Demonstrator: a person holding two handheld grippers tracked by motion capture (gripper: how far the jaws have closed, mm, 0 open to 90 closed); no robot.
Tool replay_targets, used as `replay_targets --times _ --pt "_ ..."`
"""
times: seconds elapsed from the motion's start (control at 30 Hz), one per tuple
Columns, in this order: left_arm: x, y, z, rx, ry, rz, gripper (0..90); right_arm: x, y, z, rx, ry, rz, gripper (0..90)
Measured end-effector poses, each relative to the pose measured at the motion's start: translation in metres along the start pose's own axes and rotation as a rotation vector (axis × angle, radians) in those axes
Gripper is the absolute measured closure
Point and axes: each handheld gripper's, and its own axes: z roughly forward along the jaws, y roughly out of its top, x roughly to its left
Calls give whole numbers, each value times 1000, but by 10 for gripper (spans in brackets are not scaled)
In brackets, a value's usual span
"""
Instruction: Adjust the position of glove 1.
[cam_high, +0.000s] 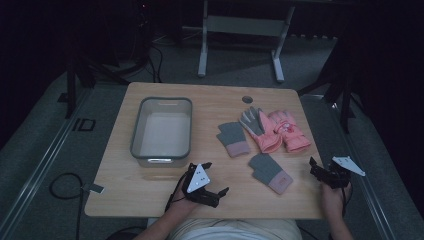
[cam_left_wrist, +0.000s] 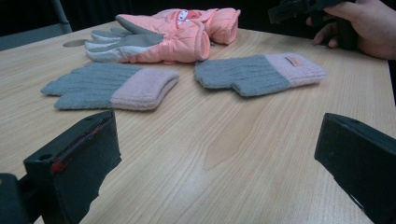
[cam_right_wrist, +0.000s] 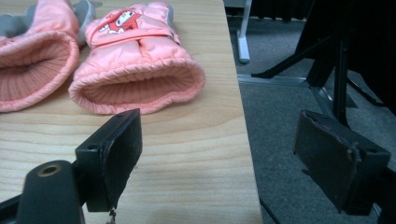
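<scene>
At the near edge of the table (cam_high: 150, 200), the left gripper (cam_high: 216, 192) rests low over the wood, held in the person's left hand (cam_high: 182, 202). Its jaws stand wide apart with nothing between them; in the left gripper view only bare tabletop lies between the two black jaws. At the near right corner, the right gripper (cam_high: 316, 169) is held in the person's right hand (cam_high: 332, 195), partly past the table's right edge. Its jaws are likewise spread and empty; in the right gripper view one jaw sits over the wood and the other over the grey floor (cam_right_wrist: 289, 116).

Just beyond the grippers, between them, lies a grey knitted glove with a pink cuff (cam_high: 270, 172), flat on the table, cuff toward the near right. A second grey knitted glove (cam_high: 233, 138) of the same kind lies farther off and to the left, cuff toward the near edge. The two are apart, not touching.

To the right of that second glove lie two pink padded gloves. The left pink glove (cam_high: 260, 131) shows a grey palm and fingers; the right pink glove (cam_high: 290, 130) lies touching it, open cuff facing the right gripper and near it.

On the left half of the table stands a clear plastic bin (cam_high: 137, 130), well apart from all the gloves.
</scene>
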Motion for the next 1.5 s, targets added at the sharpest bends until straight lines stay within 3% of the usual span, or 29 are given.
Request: replay_targets --times 0.2,0.4,0.63,0.97,1.3,1.5 --pt "-2 -1 -2 -16 21 5 0 -1 1 2 22 3 6 154" --pt "0 0 -1 -6 -4 7 0 -2 1 2 25 5 22 154" --pt "2 -1 -1 -17 -3 -15 0 0 5 -2 27 3 11 143" --pt "0 -1 -1 -13 -2 -3 0 -7 38 -14 -6 11 44 142" --pt "-1 -1 -1 -20 -2 6 0 0 64 -10 -22 43 2 141" --pt "-2 -1 -1 -19 3 10 0 14 84 -7 -48 80 -30 132"
